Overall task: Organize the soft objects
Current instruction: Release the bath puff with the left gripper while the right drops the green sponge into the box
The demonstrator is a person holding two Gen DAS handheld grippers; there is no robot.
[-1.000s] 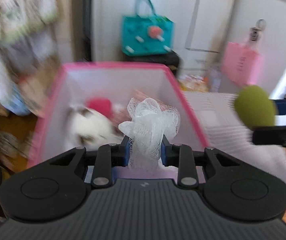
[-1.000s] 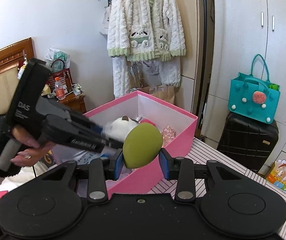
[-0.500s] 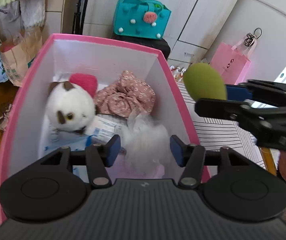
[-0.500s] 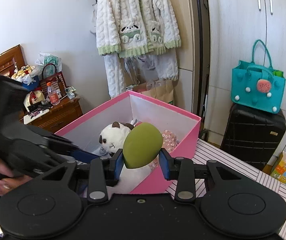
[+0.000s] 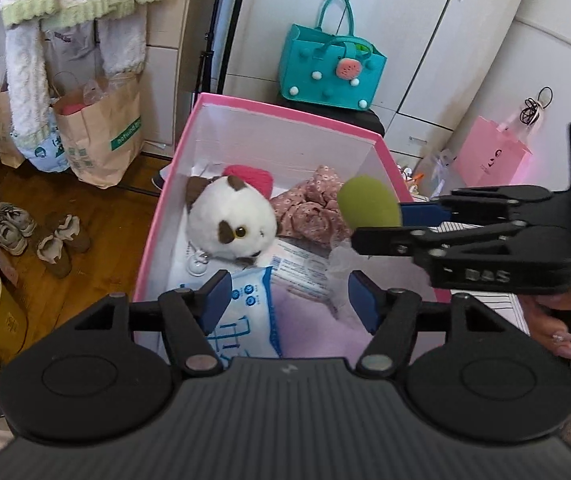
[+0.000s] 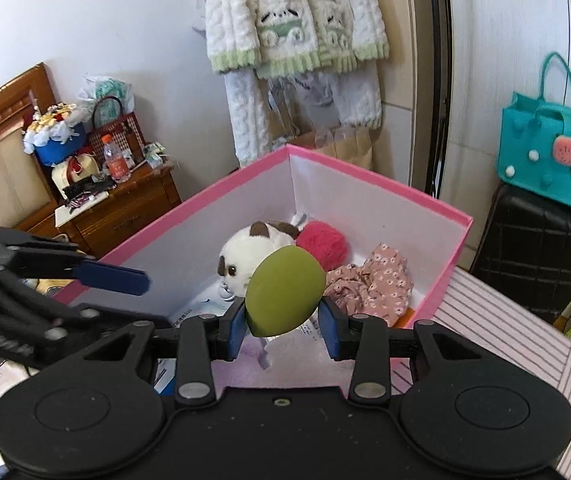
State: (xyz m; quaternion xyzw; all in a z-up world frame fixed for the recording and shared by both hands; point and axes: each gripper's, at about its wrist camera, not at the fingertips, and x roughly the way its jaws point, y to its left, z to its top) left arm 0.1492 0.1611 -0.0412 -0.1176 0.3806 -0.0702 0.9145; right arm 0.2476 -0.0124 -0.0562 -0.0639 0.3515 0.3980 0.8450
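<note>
My left gripper (image 5: 289, 298) is open and empty above the near end of the pink box (image 5: 285, 106). The white mesh puff (image 5: 337, 264) lies in the box below it, partly hidden. My right gripper (image 6: 283, 322) is shut on a green egg-shaped sponge (image 6: 285, 292) and holds it over the box (image 6: 377, 180); the sponge also shows in the left wrist view (image 5: 367, 202). Inside the box lie a white plush cat (image 5: 231, 222), a red pompom (image 5: 251, 174), a floral cloth (image 5: 311, 212) and a blue-white packet (image 5: 241, 320).
The box stands on a striped table (image 6: 497, 320). A teal bag (image 6: 549, 160) sits on a black suitcase (image 6: 537, 256). Paper bags (image 5: 101, 128) and shoes (image 5: 33, 236) are on the wooden floor at left. A pink bag (image 5: 491, 152) is at right.
My left gripper opened and let the white mesh puff drop into the box. My right gripper moved the green sponge in over the box.
</note>
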